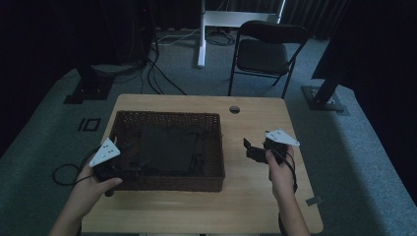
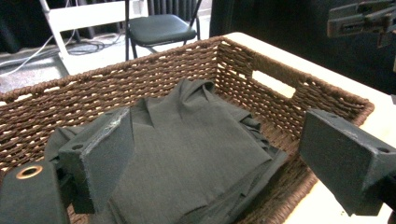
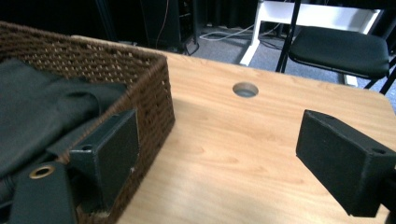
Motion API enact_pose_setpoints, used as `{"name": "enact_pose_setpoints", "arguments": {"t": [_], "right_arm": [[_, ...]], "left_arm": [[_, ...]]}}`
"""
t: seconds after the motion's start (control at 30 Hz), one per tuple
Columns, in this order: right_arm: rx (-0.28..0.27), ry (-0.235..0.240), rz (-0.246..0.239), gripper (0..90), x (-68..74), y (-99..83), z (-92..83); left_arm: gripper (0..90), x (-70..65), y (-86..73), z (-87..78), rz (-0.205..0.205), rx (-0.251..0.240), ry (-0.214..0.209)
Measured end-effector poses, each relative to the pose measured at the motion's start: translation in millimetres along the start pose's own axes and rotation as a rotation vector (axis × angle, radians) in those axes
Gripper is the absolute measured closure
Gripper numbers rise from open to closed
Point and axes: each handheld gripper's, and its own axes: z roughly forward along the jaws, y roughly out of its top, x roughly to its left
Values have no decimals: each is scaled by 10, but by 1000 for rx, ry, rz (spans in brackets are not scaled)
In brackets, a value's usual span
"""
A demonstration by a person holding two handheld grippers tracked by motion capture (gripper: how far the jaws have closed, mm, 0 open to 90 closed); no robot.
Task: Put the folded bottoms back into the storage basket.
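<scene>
A: Target's the dark folded cloth [image 2: 187, 154], lying in the wicker basket [image 1: 167, 184] at the left half of the counter [image 1: 255, 206]. It covers most of the basket floor, loose folds bunched toward the right wall.

B: Claws?

A: Left claw [image 2: 210, 158] spread wide, nothing between the jaws, hovering over the basket's near-left corner with the cloth right under it. Right claw [image 3: 233, 163] also spread, empty, over bare counter just beside the basket's right wall.

B: Handling?

A: Soft and limp, likely light. It won't hold shape; lifted from one spot it'll probably drape and unfold. Woven matte surface, so not slippery against the pads, I'd guess. Nothing fragile.

B: Where to grip?

A: I'd pinch a raised fold or the thick layered edge, e.g. the ridge near the far side in the left gripper view. A flat middle patch gives the jaws little to bite. The wicker could snag a dragged hem, so lift straight up.
</scene>
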Motion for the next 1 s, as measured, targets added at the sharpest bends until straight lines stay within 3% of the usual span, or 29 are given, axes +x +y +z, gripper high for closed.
{"name": "enact_pose_setpoints", "arguments": {"t": [0.27,0.67,1.0], "right_arm": [[24,-20,41,132,-156,-259,-55],[51,-56,75,126,-369,-590,-153],[87,-74,110,126,-503,-853,-214]], "left_arm": [[115,-146,-70,-103,28,-23,-30],[115,-384,-240,-179,75,-14,-73],[115,-467,-533,-199,58,20,-89]]}}
